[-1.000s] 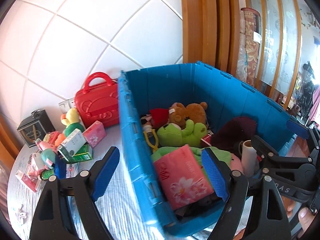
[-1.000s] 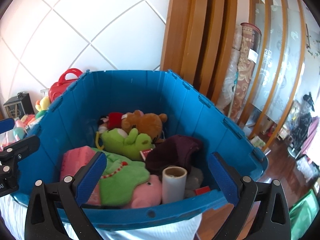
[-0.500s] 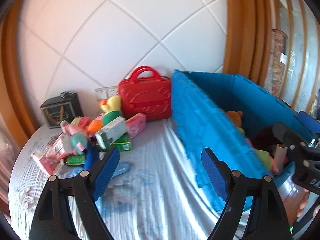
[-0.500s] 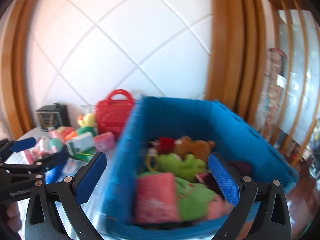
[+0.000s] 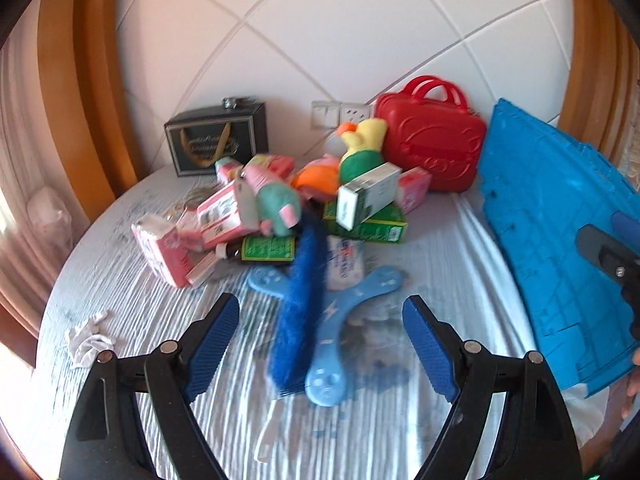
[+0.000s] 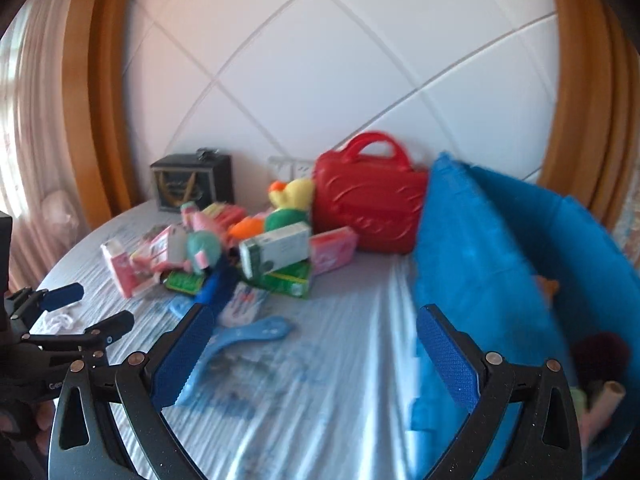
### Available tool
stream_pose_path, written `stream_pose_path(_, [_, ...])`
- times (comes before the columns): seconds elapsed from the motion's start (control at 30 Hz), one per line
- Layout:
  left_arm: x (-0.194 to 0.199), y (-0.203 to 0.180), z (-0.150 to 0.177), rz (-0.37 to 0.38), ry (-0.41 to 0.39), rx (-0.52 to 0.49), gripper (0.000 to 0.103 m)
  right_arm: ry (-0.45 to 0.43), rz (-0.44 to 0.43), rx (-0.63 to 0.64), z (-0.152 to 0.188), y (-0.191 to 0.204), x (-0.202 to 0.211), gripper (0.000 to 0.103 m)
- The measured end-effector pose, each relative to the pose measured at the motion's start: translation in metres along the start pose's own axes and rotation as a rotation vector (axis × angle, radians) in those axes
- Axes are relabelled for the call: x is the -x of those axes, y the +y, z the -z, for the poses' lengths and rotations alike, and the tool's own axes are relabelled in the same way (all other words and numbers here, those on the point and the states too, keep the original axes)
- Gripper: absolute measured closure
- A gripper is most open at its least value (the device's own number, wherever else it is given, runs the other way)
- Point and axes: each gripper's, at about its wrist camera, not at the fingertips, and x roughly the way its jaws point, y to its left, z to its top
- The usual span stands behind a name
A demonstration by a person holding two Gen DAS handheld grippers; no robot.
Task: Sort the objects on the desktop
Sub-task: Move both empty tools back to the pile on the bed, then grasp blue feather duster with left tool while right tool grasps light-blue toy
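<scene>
A heap of small things lies on the round table: pink boxes (image 5: 168, 248), a white-and-green box (image 5: 366, 194), a teal plush (image 5: 276, 204), a yellow-green plush duck (image 5: 362, 148) and a furry blue strip (image 5: 300, 304) across a light blue three-armed toy (image 5: 336, 332). My left gripper (image 5: 320, 344) is open and empty, just short of the blue strip. My right gripper (image 6: 316, 356) is also open and empty, over bare cloth between the heap (image 6: 276, 252) and the blue bin (image 6: 480, 264). The left gripper (image 6: 88, 312) shows at the left edge of the right wrist view.
A red toy case (image 5: 430, 146) stands against the wall beside the blue bin (image 5: 552, 248), which holds plush toys and a paper roll (image 6: 608, 392). A black gift box (image 5: 216, 140) sits at the back left. A crumpled white scrap (image 5: 88, 340) lies near the table's left edge.
Both grippers have swung left, away from the inside of the blue bin, and now face the heap on the table. Both stay open and empty.
</scene>
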Motion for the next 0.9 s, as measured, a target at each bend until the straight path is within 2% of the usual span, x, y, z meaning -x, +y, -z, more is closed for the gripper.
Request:
stream_pose_path(0.1, [-0.027,0.028,0.013,-0.011,0.04,0.009,0.02,0.089,-0.045,-0.019,0.012,0.022,-0.046,0.0])
stream_pose_path(0.23, [-0.068,0.046,0.029,-0.016,0.108,0.004,0.02,0.207,-0.074,-0.028,0.034,0.047,-0.098,0.0])
stream_pose_path(0.37, [-0.114,0.045,0.041,-0.022,0.178,-0.038,0.02,0.294,-0.088,-0.04,0.047,0.059,-0.138,0.0])
stream_pose_path(0.5, [-0.154,0.041,0.041,0.025,0.237,-0.039,0.02,0.371,-0.073,-0.056,0.059,0.062,-0.17,0.0])
stream_pose_path(0.57, [-0.175,0.037,0.041,0.026,0.255,-0.058,0.021,0.41,-0.068,-0.061,0.064,0.062,-0.186,0.0])
stream_pose_path(0.63, [-0.193,0.032,0.041,0.028,0.28,-0.084,0.032,0.44,-0.065,-0.067,0.067,0.061,-0.197,0.0])
stream_pose_path(0.77, [-0.225,0.032,0.045,0.036,0.329,-0.092,0.046,0.493,-0.061,-0.076,0.073,0.063,-0.223,0.0])
stream_pose_path(0.87, [-0.234,0.038,0.047,0.084,0.337,-0.053,0.055,0.52,-0.064,-0.075,0.076,0.066,-0.238,0.0])
stream_pose_path(0.9, [-0.234,0.04,0.048,0.107,0.334,-0.039,0.064,0.531,-0.069,-0.076,0.077,0.068,-0.243,0.0])
